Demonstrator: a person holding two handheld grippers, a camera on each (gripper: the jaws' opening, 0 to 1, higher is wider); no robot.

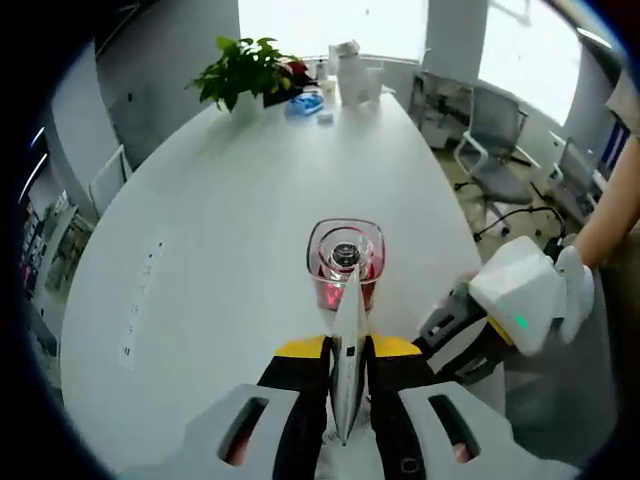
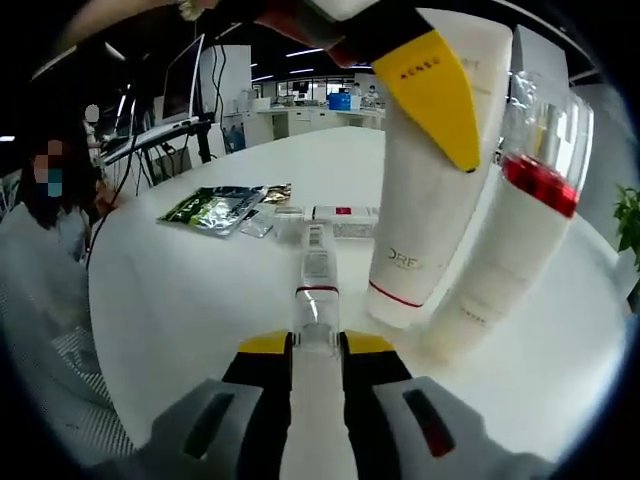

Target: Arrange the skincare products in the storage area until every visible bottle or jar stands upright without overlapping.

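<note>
— Two tools, two tubes: which one does the next move hang on?

— I'd judge the left tool. Its jaws are pressed onto the flat crimped end of a white tube, which runs straight forward along the jaws. Directly ahead, just past that tube's far end, stands a clear container with a red base, upright on the white desk.

— And the right tool?

— In the right gripper view the right tool pinches a slim tube with a clear end, also lying along its jaws and pointing away over the desk. In the left gripper view it sits to the right of the left tool, close beside it.

— What does the right gripper view show of the left one's load?

— Up and to the right of the right tool, a large white tube hangs tilted under a yellow-tipped jaw, its lower end near the desk. Just beside it, further right, is the clear container with a red band; touching or merely close, I cannot tell.

— So the left is nearer?

— Yes. The container lies on the left tool's own forward line, so its tube needs lowering without knocking it.

— Anything else?

— Sachets and small boxes lie flat, well ahead of the right tool.
</note>
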